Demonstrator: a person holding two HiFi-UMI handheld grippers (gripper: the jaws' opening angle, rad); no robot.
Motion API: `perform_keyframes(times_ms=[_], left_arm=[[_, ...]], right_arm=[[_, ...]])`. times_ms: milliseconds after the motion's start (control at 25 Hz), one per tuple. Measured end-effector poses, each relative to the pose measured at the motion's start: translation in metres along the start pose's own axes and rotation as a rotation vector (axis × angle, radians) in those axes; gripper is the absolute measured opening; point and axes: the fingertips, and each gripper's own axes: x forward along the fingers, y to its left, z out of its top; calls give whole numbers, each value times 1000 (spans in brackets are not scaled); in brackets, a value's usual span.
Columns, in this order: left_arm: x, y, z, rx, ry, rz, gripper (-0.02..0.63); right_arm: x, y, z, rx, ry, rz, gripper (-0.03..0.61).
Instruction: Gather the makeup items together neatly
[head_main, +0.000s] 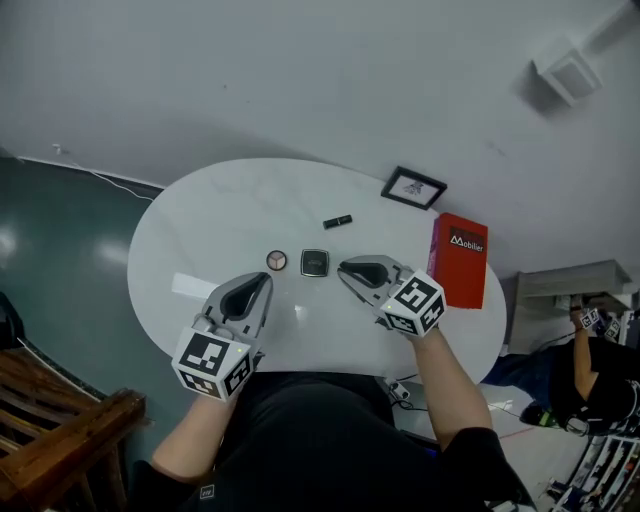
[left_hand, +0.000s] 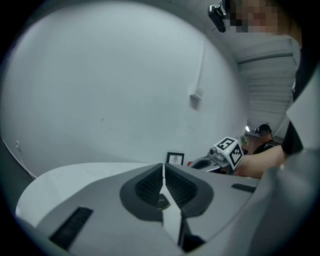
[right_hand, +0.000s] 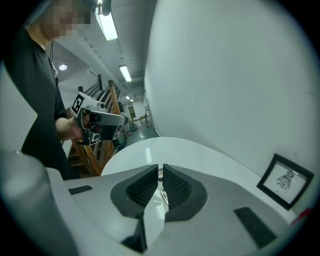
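Both closed and empty, the left claw (head_main: 266, 280) and right claw (head_main: 343, 267) flank the square compact (head_main: 315, 262) — round compact (head_main: 277, 261) just left of it, lipstick (head_main: 338, 221) apart beyond it — so advise gripping the lipstick crosswise first.

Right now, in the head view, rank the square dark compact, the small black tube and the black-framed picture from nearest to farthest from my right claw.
1. Square dark compact, just left of the right claw.
2. Small black tube, straight beyond the claw's tip.
3. Black-framed picture, farthest back, off to the right.
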Motion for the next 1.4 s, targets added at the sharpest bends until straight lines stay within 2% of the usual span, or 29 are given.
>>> perform_keyframes(times_ms=[280, 600, 720, 840, 920, 1200, 1400], left_arm=[[22, -11, -1, 7, 21, 3, 23], [43, -19, -20, -37, 74, 58, 23], [47, -15, -25, -56, 85, 90, 24], [49, -11, -28, -76, 86, 116, 23], [50, -9, -29, -87, 85, 129, 25], [46, 5, -44, -140, 104, 170, 24], [44, 11, -48, -162, 108, 192, 24]], right_arm=[[-4, -42, -11, -51, 67, -31, 40], [20, -82, -28, -186, 194, 36, 48], [29, -96, -35, -199, 227, 46, 68], [39, -107, -44, -200, 266, 57, 128], [46, -115, -48, -213, 291, 62, 146], [72, -147, -80, -308, 431, 76, 163], [86, -155, -87, -359, 472, 121, 170]])
